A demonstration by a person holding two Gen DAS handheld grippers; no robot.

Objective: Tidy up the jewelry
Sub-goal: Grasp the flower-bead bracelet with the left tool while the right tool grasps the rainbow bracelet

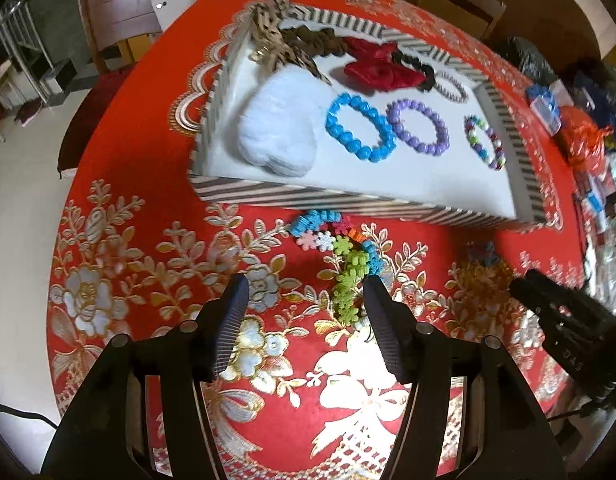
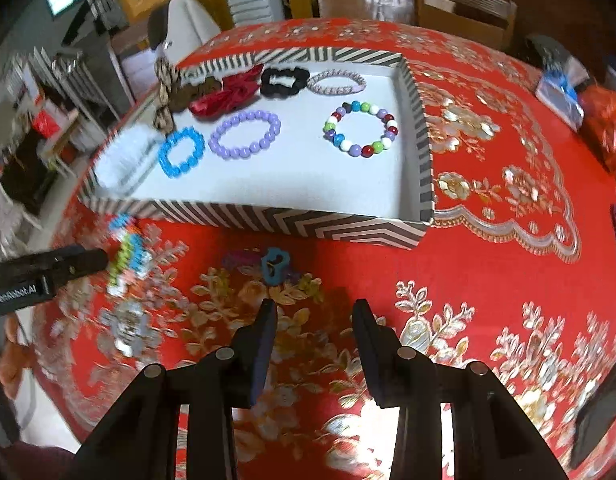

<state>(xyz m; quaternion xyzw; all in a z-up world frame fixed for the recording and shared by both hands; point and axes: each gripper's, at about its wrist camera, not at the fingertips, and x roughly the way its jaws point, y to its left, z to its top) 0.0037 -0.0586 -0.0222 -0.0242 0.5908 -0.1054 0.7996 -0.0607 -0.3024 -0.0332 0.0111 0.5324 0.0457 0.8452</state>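
Note:
A striped box tray with a white floor sits on the red table. It holds a blue bead bracelet, a purple one, a multicoloured one, scrunchies and a white fluffy item. A multicoloured snowflake-piece bracelet lies on the cloth before the tray, just ahead of my open, empty left gripper. A small blue and purple hair tie lies ahead of my open, empty right gripper.
The right gripper shows at the right of the left wrist view; the left gripper shows at the left of the right wrist view. Bags and packets crowd the table's right side. Wooden chairs stand behind.

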